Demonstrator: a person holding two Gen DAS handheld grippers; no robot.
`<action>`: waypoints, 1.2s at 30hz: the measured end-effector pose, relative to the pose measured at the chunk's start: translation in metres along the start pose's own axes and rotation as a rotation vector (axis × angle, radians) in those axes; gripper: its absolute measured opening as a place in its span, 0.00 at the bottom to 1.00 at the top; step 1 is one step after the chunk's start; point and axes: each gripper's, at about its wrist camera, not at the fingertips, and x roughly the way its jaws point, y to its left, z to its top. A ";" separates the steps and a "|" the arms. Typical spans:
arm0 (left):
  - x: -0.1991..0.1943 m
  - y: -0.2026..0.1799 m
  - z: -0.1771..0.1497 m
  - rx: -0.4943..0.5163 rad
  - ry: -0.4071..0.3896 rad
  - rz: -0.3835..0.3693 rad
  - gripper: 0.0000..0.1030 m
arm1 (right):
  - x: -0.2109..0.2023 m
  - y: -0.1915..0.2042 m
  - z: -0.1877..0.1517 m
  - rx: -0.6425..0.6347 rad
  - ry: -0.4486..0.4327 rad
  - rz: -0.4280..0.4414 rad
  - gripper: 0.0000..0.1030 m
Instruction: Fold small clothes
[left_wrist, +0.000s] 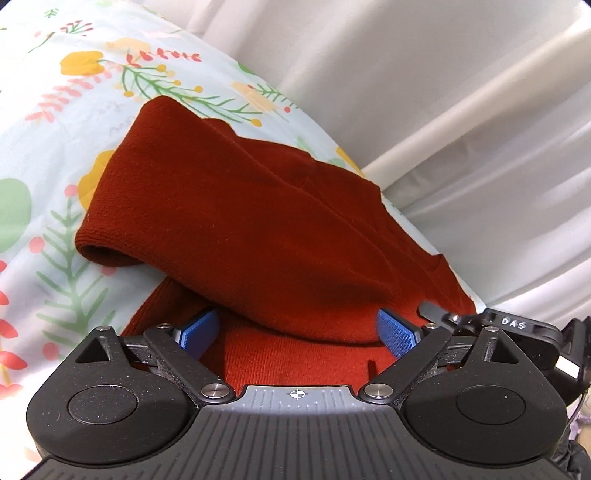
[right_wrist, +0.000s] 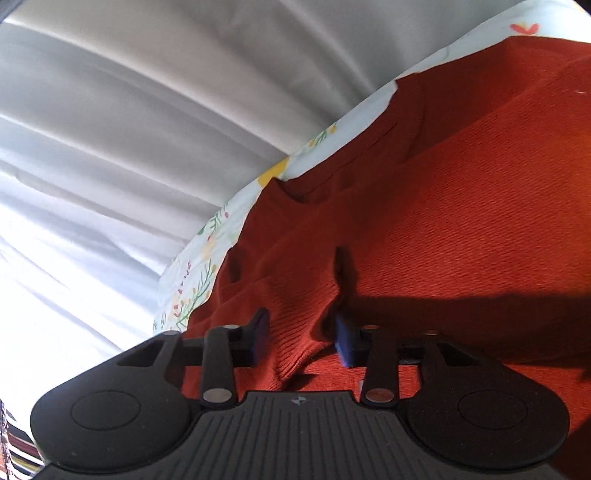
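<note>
**A:** Left gripper (left_wrist: 297, 334) low over the red knit garment (left_wrist: 236, 221), jaws spread wide, the blue pads (left_wrist: 397, 332) clear on either side with nothing pinched.

**B:** And the garment itself lies on the floral sheet (left_wrist: 55, 147), a sleeve folded across the body, its ribbed cuff (left_wrist: 99, 251) at the left. Pale curtain (left_wrist: 443, 92) hanging on the far side.

**A:** Over to the right wrist view. Right gripper (right_wrist: 301, 338) has a bunched ridge of that red knit between its fingers.

**B:** Pinching it, I'd say. The cloth is gathered into a raised fold right between the pads (right_wrist: 345, 343), wrinkles running away from it.

**A:** The rest of the garment spreads to the far right there, with the sheet's edge showing along its left side, just beside the curtain.
</note>
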 end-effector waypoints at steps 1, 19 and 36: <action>-0.001 -0.001 0.001 0.002 0.001 0.002 0.93 | -0.001 0.006 -0.001 -0.044 -0.020 -0.040 0.05; 0.008 -0.013 0.010 0.089 0.013 0.016 0.93 | -0.068 -0.051 0.014 -0.053 -0.264 -0.258 0.14; 0.005 -0.031 0.022 0.196 0.005 0.040 0.93 | -0.070 -0.032 0.021 -0.416 -0.430 -0.711 0.06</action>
